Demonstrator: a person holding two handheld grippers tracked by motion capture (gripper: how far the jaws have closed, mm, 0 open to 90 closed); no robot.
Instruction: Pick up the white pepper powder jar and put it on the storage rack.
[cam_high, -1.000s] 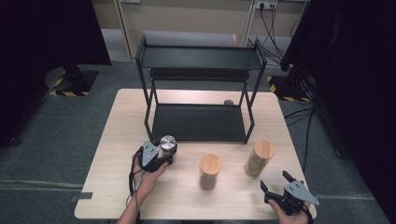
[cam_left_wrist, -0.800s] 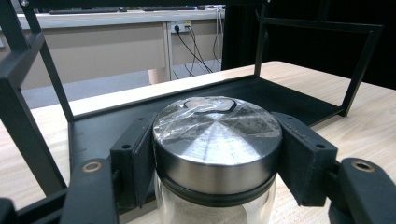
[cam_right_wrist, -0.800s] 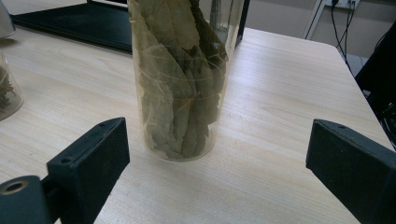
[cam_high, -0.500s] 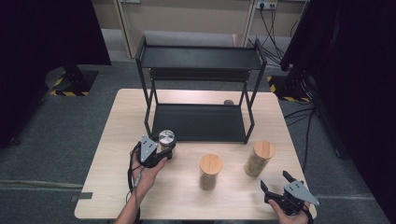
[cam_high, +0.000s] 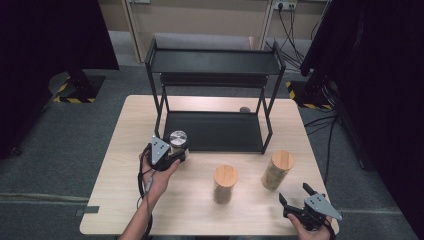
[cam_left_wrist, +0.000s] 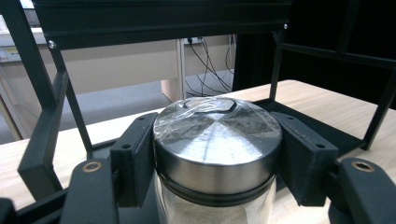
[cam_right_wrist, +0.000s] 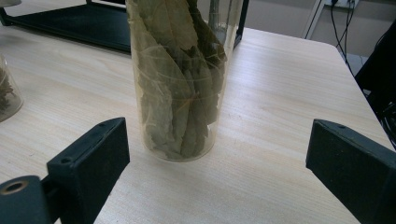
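A glass jar with a shiny metal lid is clamped between the jaws of my left gripper, lifted off the table in front of the black two-tier rack. Both pads press on the jar just under its lid. At the table's near right corner my right gripper stands open and level. Beyond its jaws stands a tall glass jar of dried leaves with a wooden lid, apart from the pads.
A second wooden-lidded jar stands mid-table, its edge at the left of the right gripper view. The rack's lower shelf lies bare behind it, with a small object at its back. The wooden table has room at the left.
My left gripper has risen with the metal-lidded jar and moved slightly towards the rack. The right gripper has stayed where it was.
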